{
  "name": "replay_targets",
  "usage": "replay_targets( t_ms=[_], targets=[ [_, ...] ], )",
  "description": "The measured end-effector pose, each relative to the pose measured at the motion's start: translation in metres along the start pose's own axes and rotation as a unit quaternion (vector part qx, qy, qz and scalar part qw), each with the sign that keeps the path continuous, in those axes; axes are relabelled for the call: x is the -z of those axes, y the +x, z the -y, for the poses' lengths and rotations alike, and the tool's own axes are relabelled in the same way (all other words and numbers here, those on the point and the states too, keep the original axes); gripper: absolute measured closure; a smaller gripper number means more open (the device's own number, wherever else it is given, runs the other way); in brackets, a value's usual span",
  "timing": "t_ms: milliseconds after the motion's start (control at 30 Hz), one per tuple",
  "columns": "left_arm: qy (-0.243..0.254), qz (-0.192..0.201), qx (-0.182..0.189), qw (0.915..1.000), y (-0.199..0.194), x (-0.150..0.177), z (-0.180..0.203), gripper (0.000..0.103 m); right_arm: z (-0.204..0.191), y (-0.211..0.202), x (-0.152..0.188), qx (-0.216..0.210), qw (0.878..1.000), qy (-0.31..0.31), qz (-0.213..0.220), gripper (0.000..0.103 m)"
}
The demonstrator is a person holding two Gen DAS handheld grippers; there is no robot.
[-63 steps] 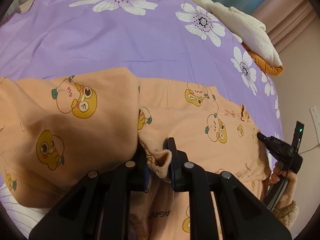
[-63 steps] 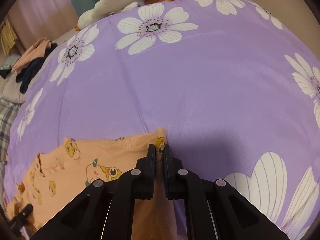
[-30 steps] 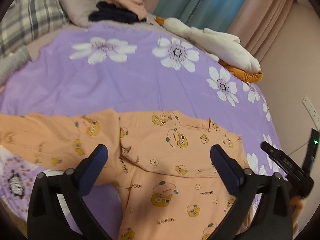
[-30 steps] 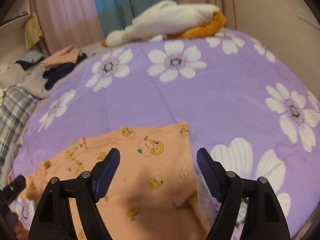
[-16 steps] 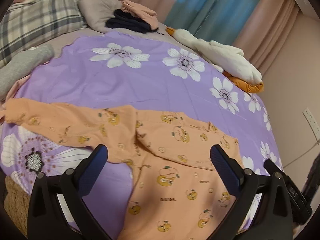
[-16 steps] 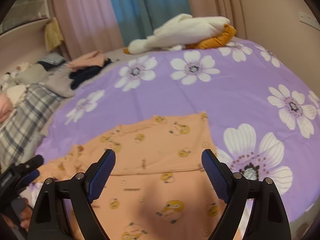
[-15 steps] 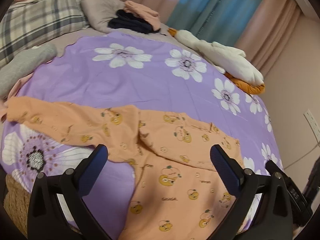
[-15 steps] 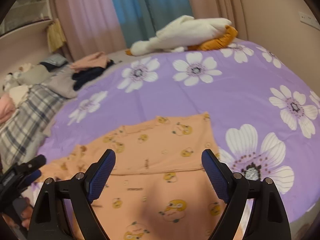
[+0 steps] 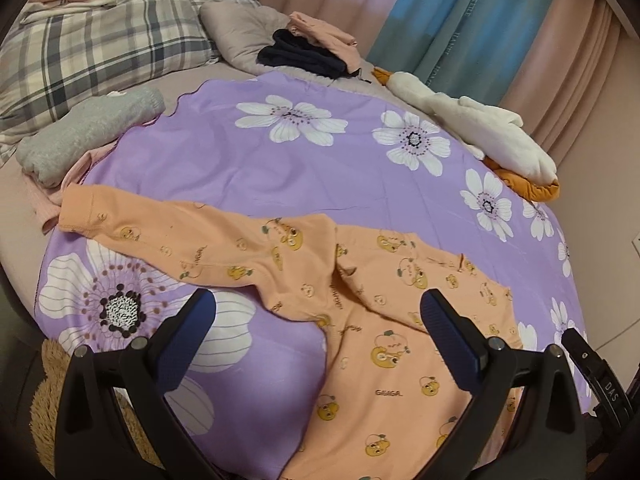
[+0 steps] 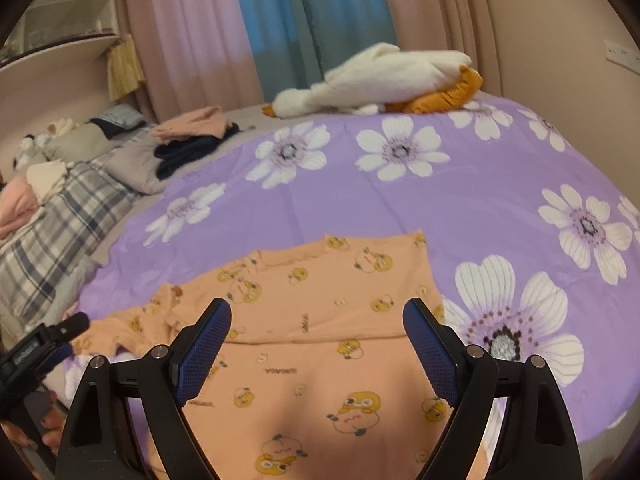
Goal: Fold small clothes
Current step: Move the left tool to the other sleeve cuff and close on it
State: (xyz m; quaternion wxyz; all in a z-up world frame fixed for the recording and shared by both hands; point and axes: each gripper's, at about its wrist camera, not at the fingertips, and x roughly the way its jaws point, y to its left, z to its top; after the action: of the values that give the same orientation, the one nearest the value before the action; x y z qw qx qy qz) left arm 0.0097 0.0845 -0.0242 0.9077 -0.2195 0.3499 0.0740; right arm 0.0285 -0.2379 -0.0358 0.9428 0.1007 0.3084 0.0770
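Garment: orange child's top (image 9: 384, 320) printed with yellow cartoon ducks, lying flat on the purple bedspread (image 9: 248, 168), near its front edge.
Garment sleeve: one long sleeve (image 9: 160, 236) stretches out to the left, its cuff reaching the bedspread's left edge.
Garment fold: the right-hand part of the top (image 10: 328, 300) lies doubled over the body, with a straight folded edge running across it.
Far left of bed: plaid pillow (image 9: 92, 52), with a rolled grey knit (image 9: 80, 132) just in front of it, beside the sleeve cuff.
Back middle: dark navy clothes (image 9: 304, 58) with a pink garment (image 9: 324, 36) resting on them, beyond the bedspread.
Back right: white plush goose (image 9: 480, 136) with orange feet, lying along the far edge of the bed in front of the curtains (image 10: 280, 20).
Left gripper (image 9: 320, 328): held above the near part of the top, its blue-padded fingers (image 9: 188, 336) spread wide, gripping nothing.
Right gripper (image 10: 316, 344): held above the folded body of the top, fingers (image 10: 432, 348) equally wide apart, touching no cloth.
Bedspread pattern: large white flowers, one big bloom (image 9: 120, 300) under the left gripper's left finger.
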Motion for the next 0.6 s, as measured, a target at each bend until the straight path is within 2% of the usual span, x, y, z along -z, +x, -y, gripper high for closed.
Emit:
replay_targets(
  t_ms=[300, 400, 467, 533, 600],
  targets=[
    [-0.024, 0.003, -0.030, 0.9992, 0.004, -0.005, -0.026, 0.001, -0.006, 0.004, 0.000, 0.024, 1.000, -0.007, -0.003, 0.016],
    [-0.047, -0.006, 0.005, 0.9988, 0.006, -0.008, -0.036, 0.001, -0.006, 0.008, -0.001, -0.002, 1.000, 0.010, -0.019, 0.016],
    [-0.056, -0.007, -0.015, 0.9983, 0.007, -0.012, -0.041, 0.001, -0.010, 0.011, -0.003, -0.031, 0.999, 0.014, -0.029, 0.016],
    [-0.064, -0.002, -0.029, 0.9975, 0.008, -0.017, -0.047, 0.002, -0.016, 0.013, -0.004, -0.019, 0.999, 0.007, -0.026, 0.016],
    [-0.086, 0.006, -0.028, 0.9959, 0.009, -0.022, -0.061, 0.002, -0.021, 0.014, -0.005, -0.007, 1.000, 0.001, -0.019, 0.016]
  ],
)
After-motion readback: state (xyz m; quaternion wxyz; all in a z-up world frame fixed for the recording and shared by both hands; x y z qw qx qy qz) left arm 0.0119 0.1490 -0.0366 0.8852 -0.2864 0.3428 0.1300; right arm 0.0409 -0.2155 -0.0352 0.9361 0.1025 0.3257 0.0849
